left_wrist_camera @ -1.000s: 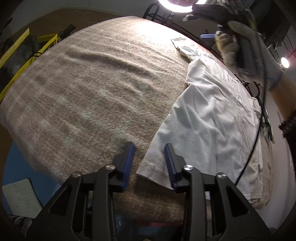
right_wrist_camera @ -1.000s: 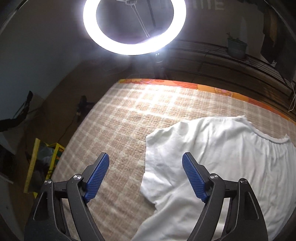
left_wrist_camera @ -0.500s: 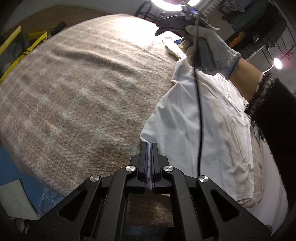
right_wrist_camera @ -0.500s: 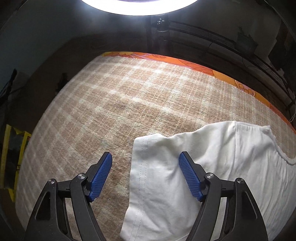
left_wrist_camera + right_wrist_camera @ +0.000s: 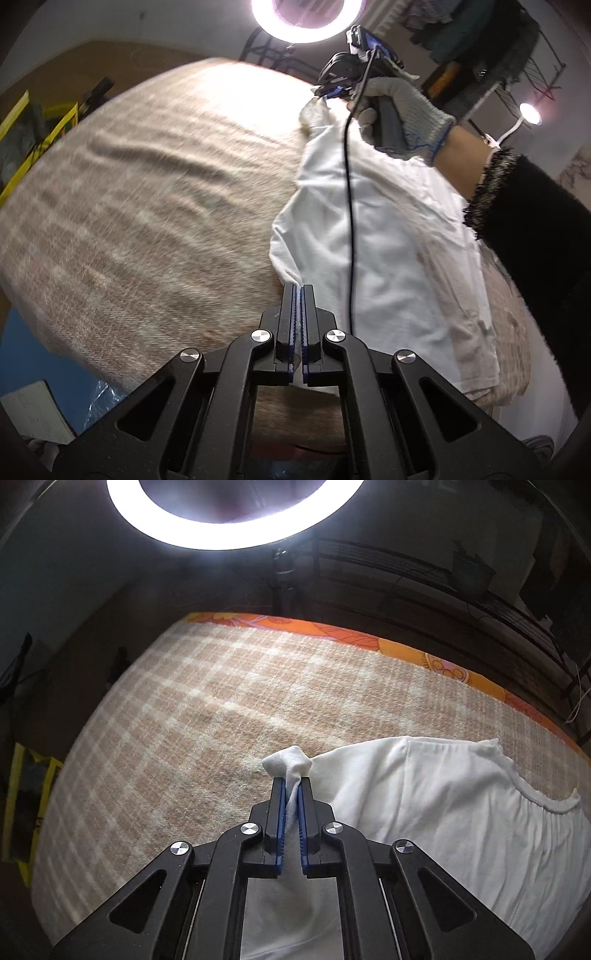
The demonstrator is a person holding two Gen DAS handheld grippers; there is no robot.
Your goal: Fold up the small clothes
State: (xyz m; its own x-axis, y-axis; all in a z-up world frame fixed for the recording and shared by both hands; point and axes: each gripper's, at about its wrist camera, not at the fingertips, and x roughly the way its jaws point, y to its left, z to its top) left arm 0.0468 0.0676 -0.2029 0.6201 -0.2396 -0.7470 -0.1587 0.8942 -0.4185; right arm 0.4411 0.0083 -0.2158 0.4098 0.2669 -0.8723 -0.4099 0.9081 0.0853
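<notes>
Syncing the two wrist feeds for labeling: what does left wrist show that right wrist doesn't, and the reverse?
Left wrist only: the gloved right hand holding its tool, the black cable, the left gripper clamped on the shirt's near edge, and the shirt's whole length.

Right wrist only: the neckline, the orange patterned border, and cloth bunched in the right gripper.

Both: the white shirt, the plaid blanket, the ring light.
</notes>
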